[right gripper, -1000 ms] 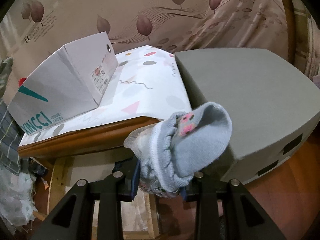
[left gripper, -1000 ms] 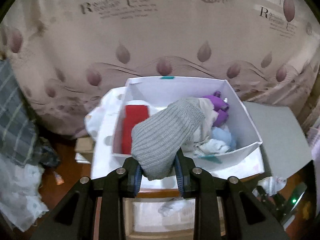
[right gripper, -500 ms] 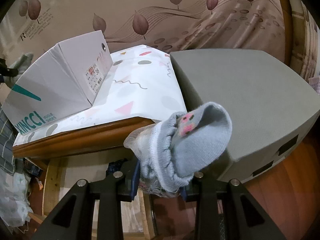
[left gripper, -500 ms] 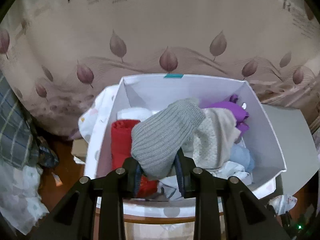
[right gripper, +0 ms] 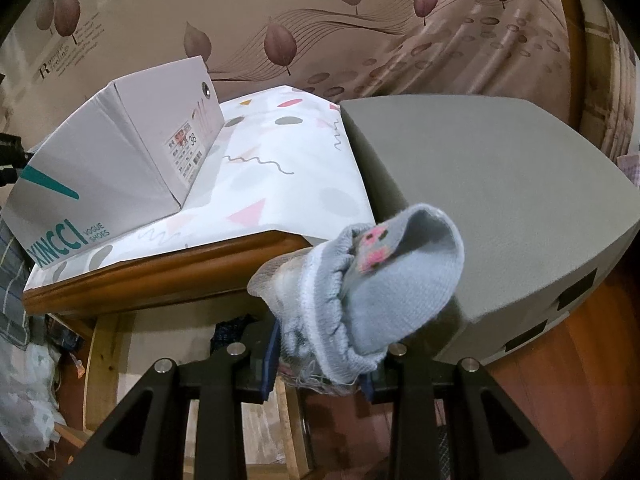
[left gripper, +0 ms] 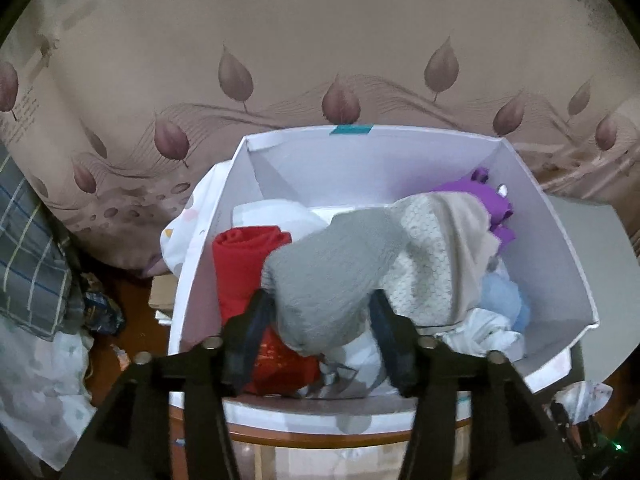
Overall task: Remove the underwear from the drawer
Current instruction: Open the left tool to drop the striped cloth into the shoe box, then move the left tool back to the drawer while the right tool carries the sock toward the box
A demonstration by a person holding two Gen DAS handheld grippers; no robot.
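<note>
Left gripper (left gripper: 322, 322) hovered over the open white shoebox (left gripper: 560, 240), jaws opening around a grey ribbed knit piece (left gripper: 332, 276). Pads no longer pressed on it (a slim gap visible on each side), though the knit still lay between them, resting on the pile inside the box. Beside it to the left in that view, a rolled red garment (left gripper: 244, 264); to the right, a cream honeycomb-textured piece (left gripper: 440, 248), with purple fabric (left gripper: 486, 196) behind and pale blue cloth (left gripper: 504, 292) lower down. Box stood on a patterned white cloth (right gripper: 280, 168) spread over a wooden table edge (right gripper: 160, 272), in front of a leaf-printed curtain (left gripper: 320, 40).

Right gripper (right gripper: 320, 354) held off to the side, jaws narrow and clamped on a small blue-grey knit garment (right gripper: 400, 284) with a pink motif and white trim, lifted clear of the table. Behind it, a grey box-shaped unit (right gripper: 500, 200). Shoebox seen from outside there, printed "XINCCI VOGUE SHOES". Drawer itself not identifiable in either view.
</note>
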